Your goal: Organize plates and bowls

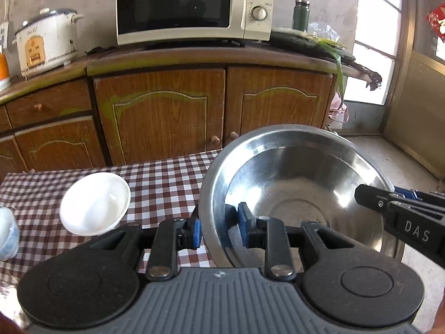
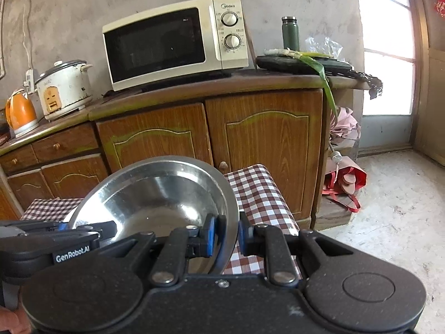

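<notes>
A large steel bowl [image 1: 294, 183] hangs above the checkered table [image 1: 164, 178], held by both grippers. My left gripper [image 1: 218, 229] is shut on the bowl's left rim, one blue pad outside and one inside. My right gripper [image 2: 224, 236] is shut on the right rim of the same bowl [image 2: 155, 192]; its black body [image 1: 403, 214] shows at the right of the left wrist view. A white bowl [image 1: 94, 204] sits on the table to the left, and a small blue-patterned cup [image 1: 8, 235] stands at the left edge.
Behind the table runs a wooden cabinet [image 1: 164, 117] carrying a microwave [image 1: 192, 5], a rice cooker [image 1: 46, 41], a green flask [image 1: 301, 15] and an orange kettle [image 2: 20, 112]. A red bag [image 2: 347, 183] lies on the concrete floor at the right, by the window.
</notes>
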`<state>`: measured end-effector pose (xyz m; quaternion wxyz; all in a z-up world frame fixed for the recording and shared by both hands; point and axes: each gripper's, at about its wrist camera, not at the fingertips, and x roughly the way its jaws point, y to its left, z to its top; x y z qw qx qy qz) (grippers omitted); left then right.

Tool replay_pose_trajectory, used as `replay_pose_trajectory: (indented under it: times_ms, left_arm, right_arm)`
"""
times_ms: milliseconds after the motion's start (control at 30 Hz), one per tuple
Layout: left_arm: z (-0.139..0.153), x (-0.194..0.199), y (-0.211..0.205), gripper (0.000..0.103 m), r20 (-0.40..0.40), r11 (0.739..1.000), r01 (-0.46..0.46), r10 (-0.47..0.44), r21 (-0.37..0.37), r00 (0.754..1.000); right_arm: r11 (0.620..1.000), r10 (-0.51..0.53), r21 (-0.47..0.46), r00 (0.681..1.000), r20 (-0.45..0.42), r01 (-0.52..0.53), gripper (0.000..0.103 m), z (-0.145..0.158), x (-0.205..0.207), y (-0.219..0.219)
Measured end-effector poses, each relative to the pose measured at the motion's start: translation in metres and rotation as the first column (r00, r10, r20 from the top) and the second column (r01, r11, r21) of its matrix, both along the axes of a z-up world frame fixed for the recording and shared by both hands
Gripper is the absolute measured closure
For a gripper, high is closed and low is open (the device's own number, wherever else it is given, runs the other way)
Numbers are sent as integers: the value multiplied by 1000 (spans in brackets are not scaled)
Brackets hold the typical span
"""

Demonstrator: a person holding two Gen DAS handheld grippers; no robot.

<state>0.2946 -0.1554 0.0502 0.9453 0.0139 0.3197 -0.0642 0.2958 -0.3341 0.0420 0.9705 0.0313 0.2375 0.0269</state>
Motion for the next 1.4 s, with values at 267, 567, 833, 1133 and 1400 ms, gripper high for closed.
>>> replay_pose_trajectory:
  times_ms: [267, 567, 833, 1133, 1400]
  left_arm:
    - [19, -32, 2, 75, 25, 1000, 1, -1, 1, 1000]
    - [32, -66, 10, 75, 45, 1000, -4, 4, -1, 999]
    - [36, -86, 16, 75, 41, 1000, -10, 10, -8, 999]
    - [44, -106, 22, 75, 54, 1000, -18, 19, -7, 998]
    - [42, -123, 25, 75, 44, 1000, -17, 17, -6, 999]
  right_arm:
    - [1000, -1, -4, 1000, 27, 1, 81, 21, -40, 4]
    - [1000, 5, -7, 999, 46, -5, 81, 36, -77, 15]
    - [1000, 8, -10, 999, 44, -8, 81, 39, -102, 22]
    - [1000, 15, -12, 998, 57, -15, 81, 47, -125, 30]
    - [1000, 17, -8, 999, 50, -16, 81, 45, -142, 33]
